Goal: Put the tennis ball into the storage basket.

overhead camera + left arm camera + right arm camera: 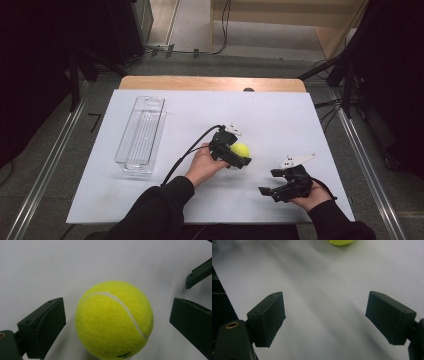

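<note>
Tennis ball (114,320) sits between the left gripper's (235,154) spread jaws, untouched; right gripper (281,182) gapes nearby. Beyond, a clear tray (141,134) holds nothing.

Looks like a lab or recording rig, not a home. White board (280,107) laid on a wooden table (210,83) as a plain work surface, almost bare: just a clear plastic tray (141,134) and a tennis ball (240,149). Metal rails (47,165) run along both sides of the table on a grey floor. Black stands or tripod legs (327,67) at the far corners, loose cables (220,30) trailing across the floor behind. Dark equipment cabinets (127,25) at the back left, light wood panelling (300,15) at the back right. Person works with handheld instrumented grippers, left gripper (235,152) and right gripper (272,182), each cabled.
</note>
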`<state>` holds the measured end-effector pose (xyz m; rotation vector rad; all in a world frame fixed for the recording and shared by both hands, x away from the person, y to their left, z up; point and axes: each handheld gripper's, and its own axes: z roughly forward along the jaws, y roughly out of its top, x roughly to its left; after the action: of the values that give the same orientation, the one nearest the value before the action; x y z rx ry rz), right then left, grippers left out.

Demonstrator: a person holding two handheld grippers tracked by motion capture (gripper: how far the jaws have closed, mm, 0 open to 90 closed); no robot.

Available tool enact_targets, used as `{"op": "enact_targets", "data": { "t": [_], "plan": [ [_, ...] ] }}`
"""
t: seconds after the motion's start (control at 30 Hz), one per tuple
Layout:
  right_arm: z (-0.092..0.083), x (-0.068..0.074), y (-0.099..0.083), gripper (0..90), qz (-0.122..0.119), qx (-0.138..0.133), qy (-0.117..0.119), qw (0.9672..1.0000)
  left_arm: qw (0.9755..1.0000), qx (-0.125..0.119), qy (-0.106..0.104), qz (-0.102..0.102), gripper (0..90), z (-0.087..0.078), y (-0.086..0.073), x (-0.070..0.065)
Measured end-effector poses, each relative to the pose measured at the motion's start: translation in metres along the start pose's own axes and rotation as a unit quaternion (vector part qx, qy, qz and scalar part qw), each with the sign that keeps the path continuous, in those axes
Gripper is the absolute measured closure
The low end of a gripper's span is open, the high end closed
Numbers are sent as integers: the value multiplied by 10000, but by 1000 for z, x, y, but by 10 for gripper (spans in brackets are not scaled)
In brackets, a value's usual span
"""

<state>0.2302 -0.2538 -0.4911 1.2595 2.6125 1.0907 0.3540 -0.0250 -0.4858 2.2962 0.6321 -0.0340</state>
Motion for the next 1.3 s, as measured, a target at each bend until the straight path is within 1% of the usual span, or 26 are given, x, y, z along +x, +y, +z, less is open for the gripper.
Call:
{"op": "enact_targets", "data": {
  "t": [0.07,0.1,0.17,0.23,0.27,0.37,0.47,0.53,0.57,0.63,0.67,0.7,0.77,0.8,0.83,0.87,1.1,1.3],
  "plan": [
    [0,0,0,139,-9,1,9,10000,10000,61,6,16,10,3,-2,-1],
    [0,0,0,139,-11,1,9,10000,9999,97,24,66,10,4,-2,-1],
    [0,0,0,140,-9,3,7,10000,9999,103,41,71,10,6,-3,-1],
    [0,0,0,139,-10,3,8,10000,9999,93,17,42,10,6,-4,-1],
    [0,0,0,140,-14,5,13,10000,9999,119,-48,8,10,8,-6,0],
    [0,0,0,140,-13,7,10,10000,9999,161,-28,-29,11,10,-8,1],
    [0,0,0,139,-17,6,16,10000,9998,200,10,14,12,11,-9,2],
    [0,0,0,140,-14,13,17,10000,9998,168,64,0,50,12,-11,1],
    [0,0,0,140,-14,13,17,10000,9998,169,116,23,50,12,-12,1],
    [0,0,0,140,-23,14,18,10000,9995,201,226,68,122,13,-14,1],
    [0,0,0,140,-24,14,18,10000,9995,201,226,68,157,13,-14,1],
    [0,0,0,140,-24,14,18,10000,9995,191,256,78,157,13,-15,1],
    [0,0,0,139,-18,10,19,10000,9997,122,205,67,247,10,-14,1],
    [0,0,0,140,-19,11,17,10000,9997,122,205,67,257,10,-14,1],
    [0,0,0,139,-19,14,16,10000,9995,125,246,174,258,11,-14,0],
    [1,0,0,140,-20,16,15,10000,9994,124,251,217,259,11,-14,-1],
    [1,0,1,139,-26,22,17,10000,9994,138,235,212,263,10,-14,0],
    [1,0,1,140,-29,17,20,10000,9996,143,179,147,263,9,-14,1]
  ]
}}
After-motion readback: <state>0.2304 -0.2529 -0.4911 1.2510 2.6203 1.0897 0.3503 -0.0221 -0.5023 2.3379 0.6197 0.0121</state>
